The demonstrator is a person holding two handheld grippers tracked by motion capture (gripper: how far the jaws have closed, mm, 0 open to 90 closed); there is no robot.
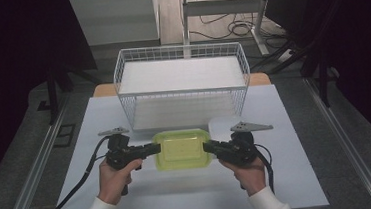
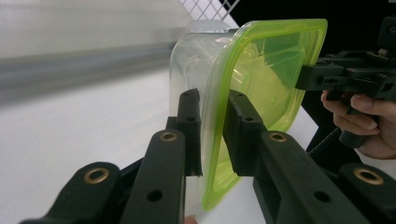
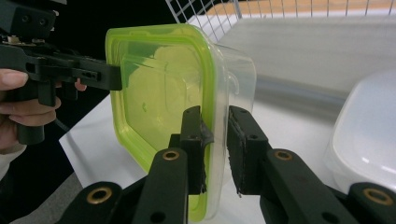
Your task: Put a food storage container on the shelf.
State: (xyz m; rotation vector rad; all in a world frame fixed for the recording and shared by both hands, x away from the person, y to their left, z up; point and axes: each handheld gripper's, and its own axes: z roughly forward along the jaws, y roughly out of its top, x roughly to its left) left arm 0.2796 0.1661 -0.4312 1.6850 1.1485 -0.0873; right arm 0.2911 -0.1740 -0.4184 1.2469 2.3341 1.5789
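Left tool [image 1: 156,148] and right tool [image 1: 208,147] each grasp the green-lidded container's [image 1: 182,149] rim, frame centre; uneven pull risks popping lid.

Lab-like recording room suggested: dark curtains [image 1: 14,58], floor cables [image 1: 227,28], white-covered table [image 1: 289,176], metal desk frame [image 1: 226,6].

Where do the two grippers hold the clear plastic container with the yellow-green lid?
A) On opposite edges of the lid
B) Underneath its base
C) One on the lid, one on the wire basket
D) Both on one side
A: in the high view the left gripper and the right gripper meet opposite edges of the clear plastic container's yellow-green lid.
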